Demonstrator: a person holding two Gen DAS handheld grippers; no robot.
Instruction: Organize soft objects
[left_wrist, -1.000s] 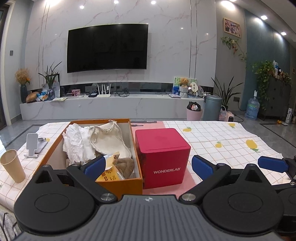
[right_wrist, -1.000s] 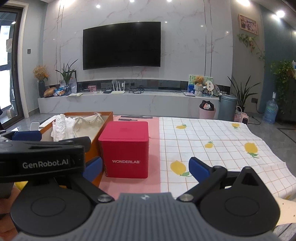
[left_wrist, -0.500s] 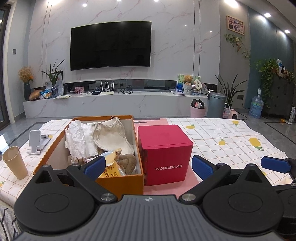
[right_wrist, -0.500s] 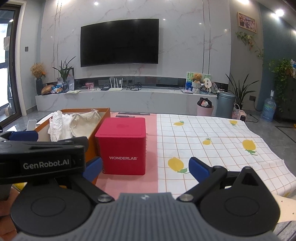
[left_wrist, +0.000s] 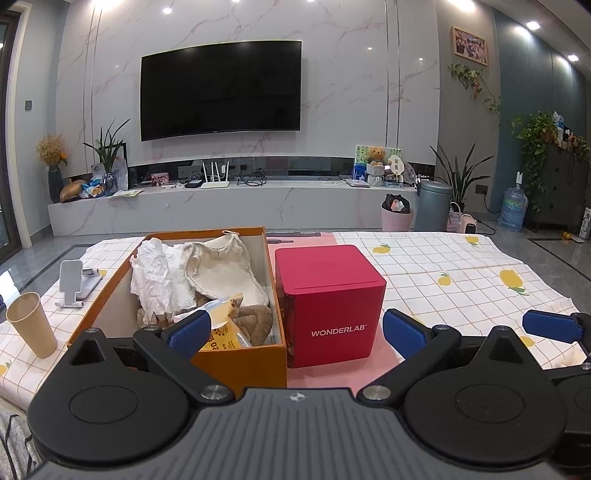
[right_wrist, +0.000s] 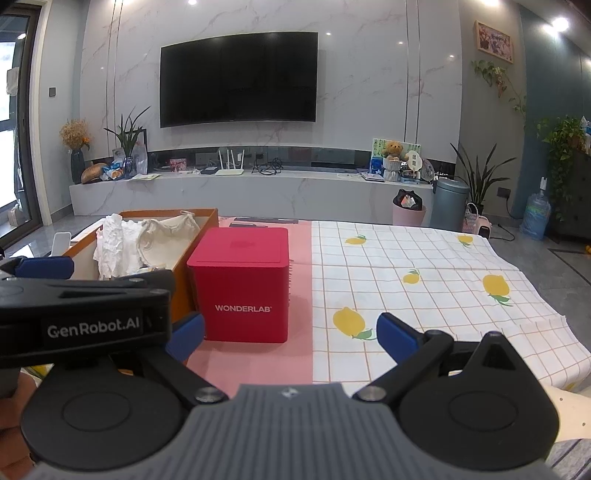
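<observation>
The red box (left_wrist: 327, 302) looks like smooth, matt plastic with crisp white lettering. Touching its left side, the orange box (left_wrist: 236, 363) is matt cardboard, pale and unprinted inside. In it lie a crumpled white cloth (left_wrist: 159, 275), rough and creased, a cream cloth bag (left_wrist: 225, 269) of coarser weave, a fuzzy brown plush piece (left_wrist: 255, 321) and a glossy yellow packet (left_wrist: 221, 332). Under the red box the worktop (right_wrist: 424, 280) wears a thin cloth, checked and printed with lemons, faintly wrinkled. Left of the orange box stands a matt paper cup (left_wrist: 31, 325). The left gripper (left_wrist: 293, 328) and the right gripper (right_wrist: 290, 334) are matt black plastic with ribbed grey housings, bright metal pivots and blue rubbery fingertips (left_wrist: 404, 332).
</observation>
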